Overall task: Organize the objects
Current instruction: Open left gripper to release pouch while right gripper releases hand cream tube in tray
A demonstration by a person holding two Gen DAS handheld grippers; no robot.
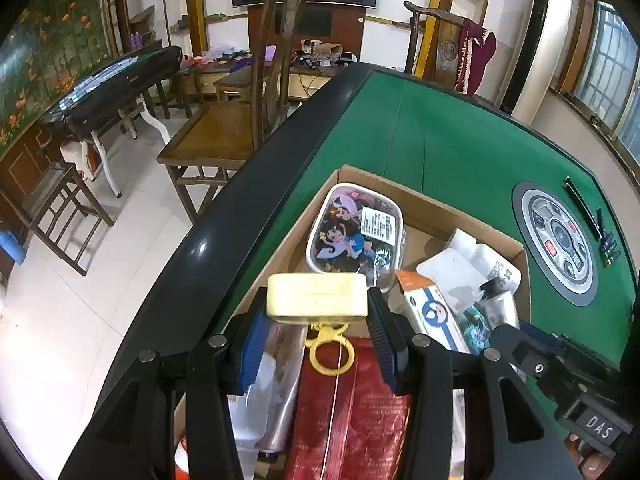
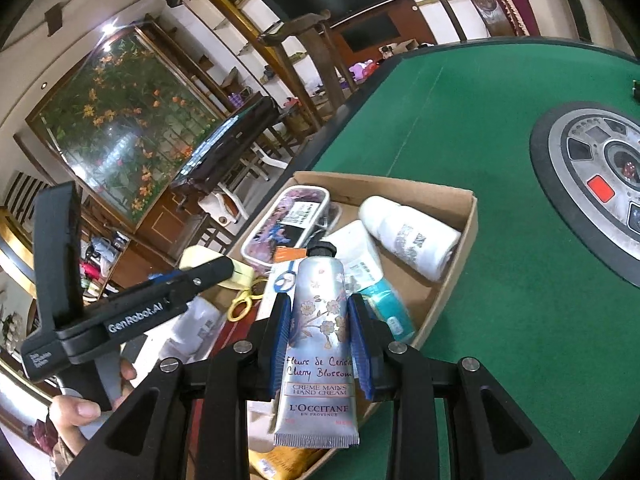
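While the left gripper point(image 1: 317, 334) is clamping one pale yellow case point(image 1: 317, 295) with a clasp above the cardboard box point(image 1: 420, 194), a cartoon-printed tin point(image 1: 356, 236) and a red packet point(image 1: 352, 408) are lying beneath it. Over the same box, the right gripper point(image 2: 318, 330) is squeezing one L'Occitane hand cream tube point(image 2: 318, 344); one white bottle point(image 2: 408, 236) is lying ahead.

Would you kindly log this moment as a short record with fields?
surface: green table
container: cardboard box, open, crowded with items
left gripper: shut on yellow case, above the box
right gripper: shut on hand cream tube, cap pointing away
in box: cartoon tin, white bottle lying on its side
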